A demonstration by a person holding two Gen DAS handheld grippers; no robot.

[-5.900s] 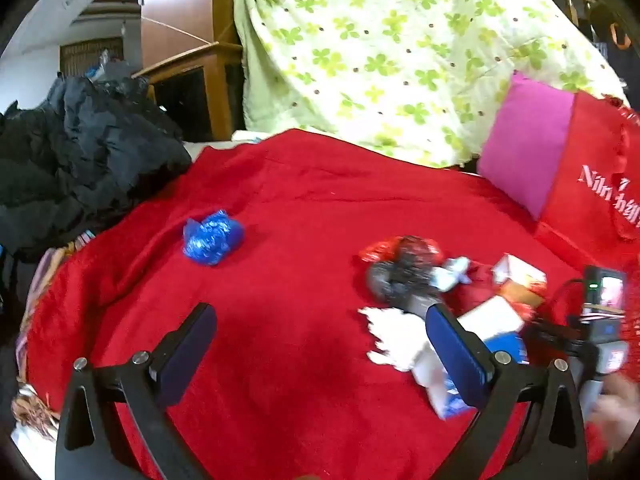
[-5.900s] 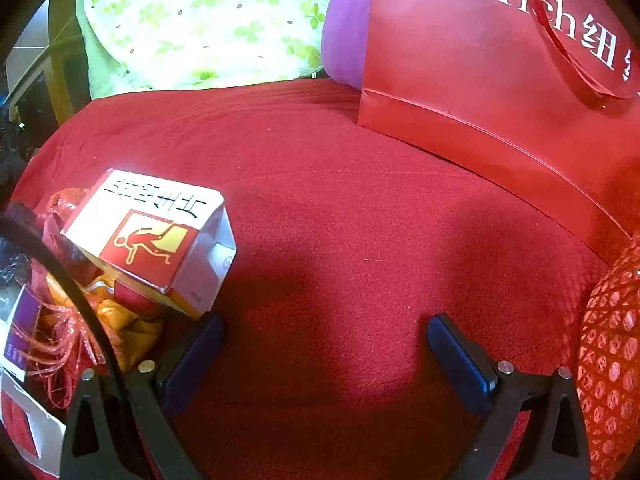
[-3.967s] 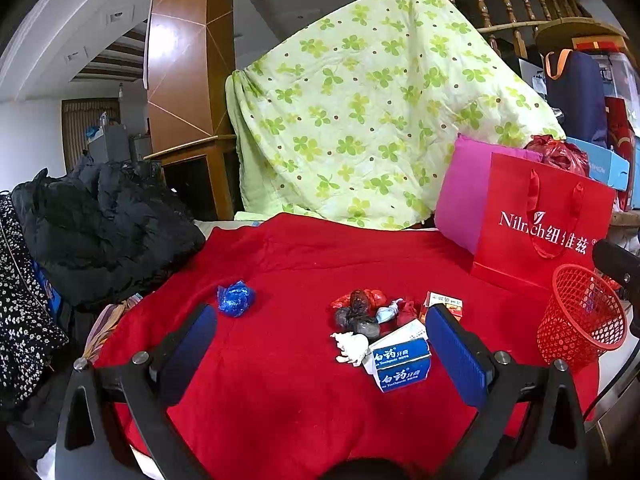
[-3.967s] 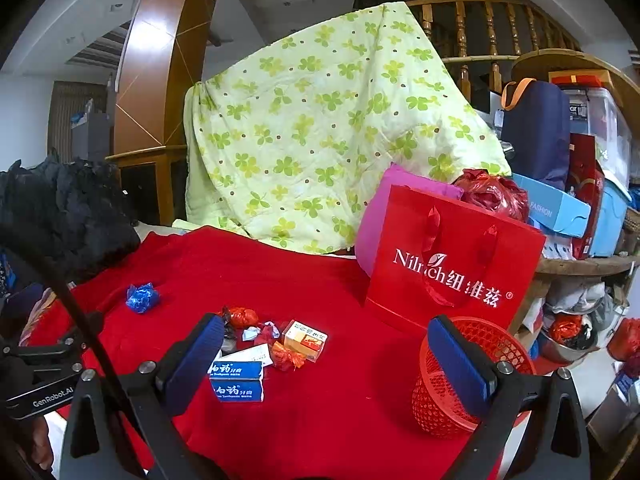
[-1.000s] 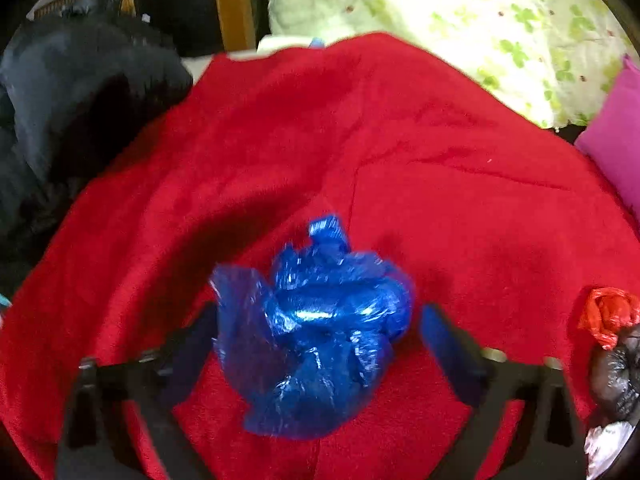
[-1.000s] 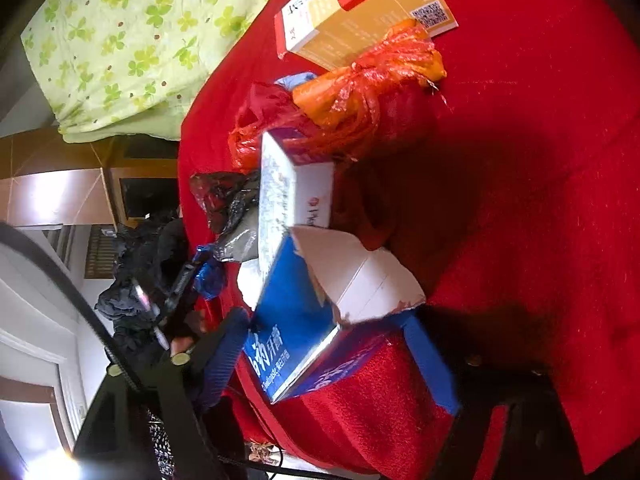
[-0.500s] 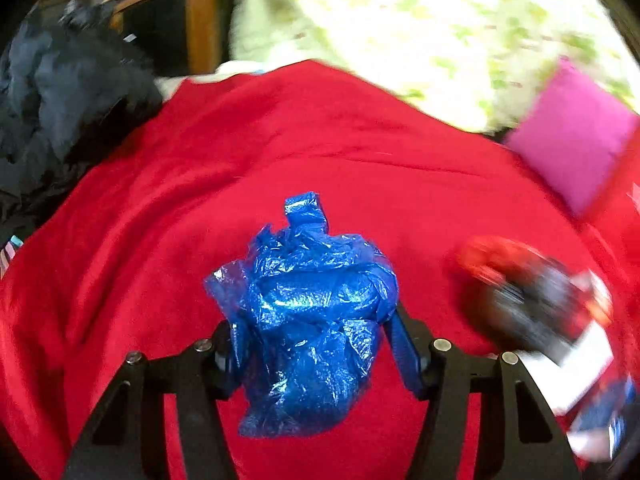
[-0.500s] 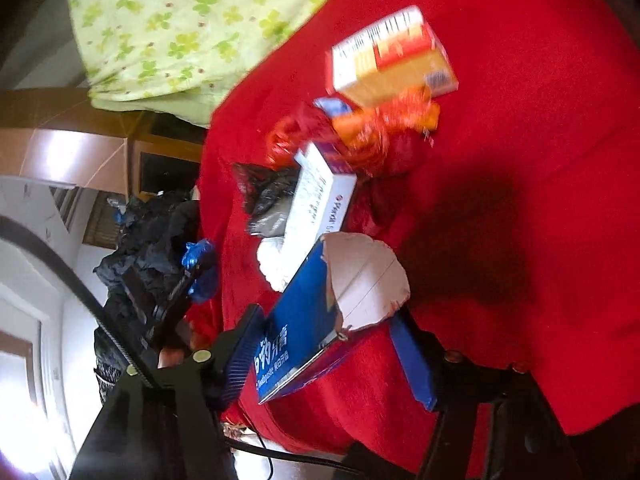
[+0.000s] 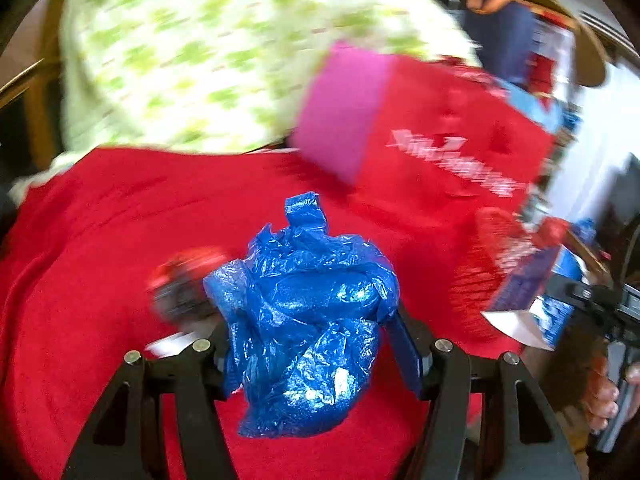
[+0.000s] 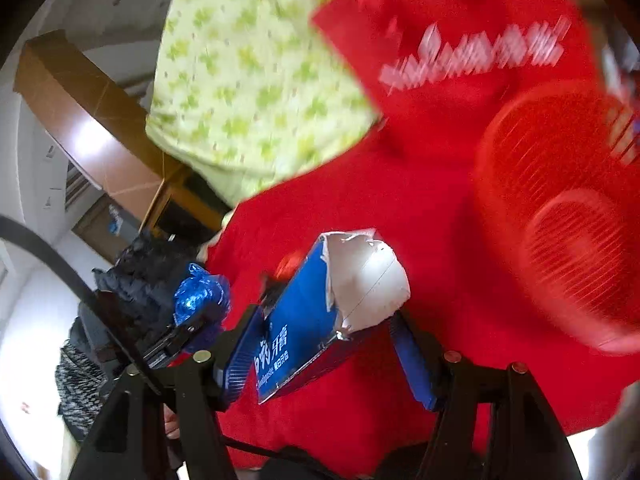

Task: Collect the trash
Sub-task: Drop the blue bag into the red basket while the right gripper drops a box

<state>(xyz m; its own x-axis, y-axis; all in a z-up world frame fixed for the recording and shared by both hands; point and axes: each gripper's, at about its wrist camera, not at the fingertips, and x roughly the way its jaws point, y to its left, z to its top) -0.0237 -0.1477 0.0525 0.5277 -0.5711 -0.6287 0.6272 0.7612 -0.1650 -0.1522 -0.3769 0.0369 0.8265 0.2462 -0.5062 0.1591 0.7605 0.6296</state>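
Blue carton (image 10: 298, 332): white Chinese chars incl. 牙膏, red bag (image 10: 460, 36): white lettering too blurred

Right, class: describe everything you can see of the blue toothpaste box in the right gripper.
The blue toothpaste box is a long glossy carton with white lettering, partly Chinese, on its face. Its far end is torn open, and a ragged flap with a white-grey inside sticks up. The right gripper is shut on it across its width, so it is held tilted, lifted above the red cloth. The red mesh basket lies ahead to its right.
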